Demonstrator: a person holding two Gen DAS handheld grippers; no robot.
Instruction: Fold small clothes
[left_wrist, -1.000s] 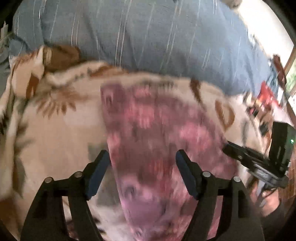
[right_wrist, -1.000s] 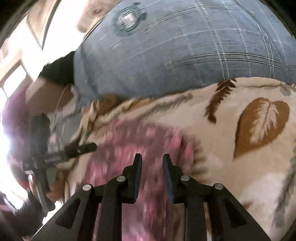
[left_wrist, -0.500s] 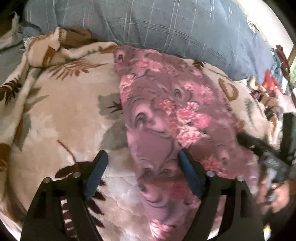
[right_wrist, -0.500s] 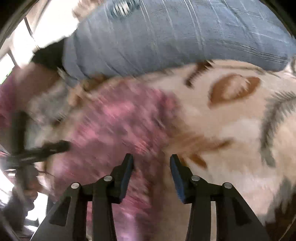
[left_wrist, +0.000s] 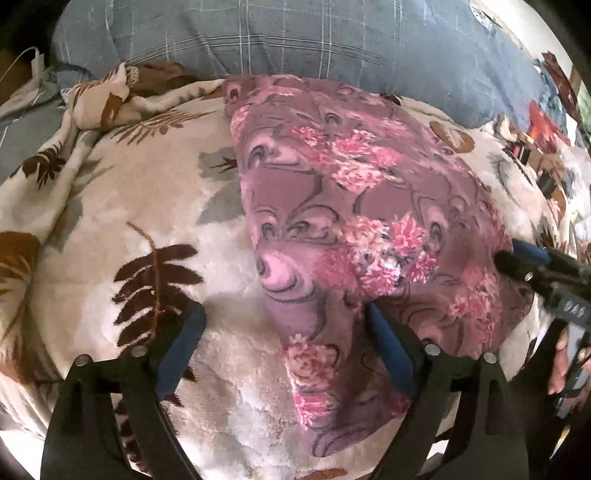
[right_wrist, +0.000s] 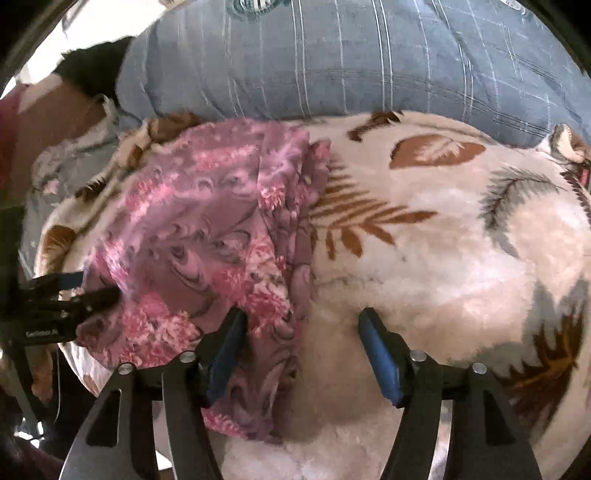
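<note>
Lying folded lengthwise on a cream leaf-print fleece blanket (left_wrist: 110, 206), in front of a blue plaid pillow (left_wrist: 295, 37): a purple floral garment (left_wrist: 332, 206). Hovering with fingers spread wide over its left edge, gripping nothing: the left gripper (left_wrist: 282, 332). Straddling its right edge, likewise gaping and empty: the right gripper (right_wrist: 301, 332).
</note>
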